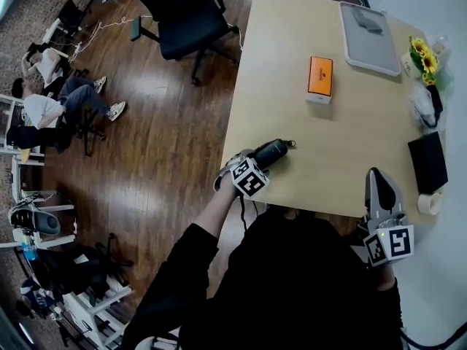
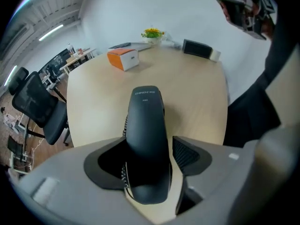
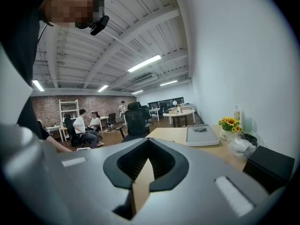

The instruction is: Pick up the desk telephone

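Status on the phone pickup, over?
Left gripper open, straddling black telephone handset at light wooden table edge, not clamped. Right gripper shut, empty. Nothing blocking; orange rectangular box well away.

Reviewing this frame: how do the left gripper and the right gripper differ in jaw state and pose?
The left gripper has its jaws apart with the black handset between them; the right gripper has its jaws together with nothing between them. The left gripper points steeply down at the table; the right gripper points roughly level, out across the room. Both are by the table's near edge.
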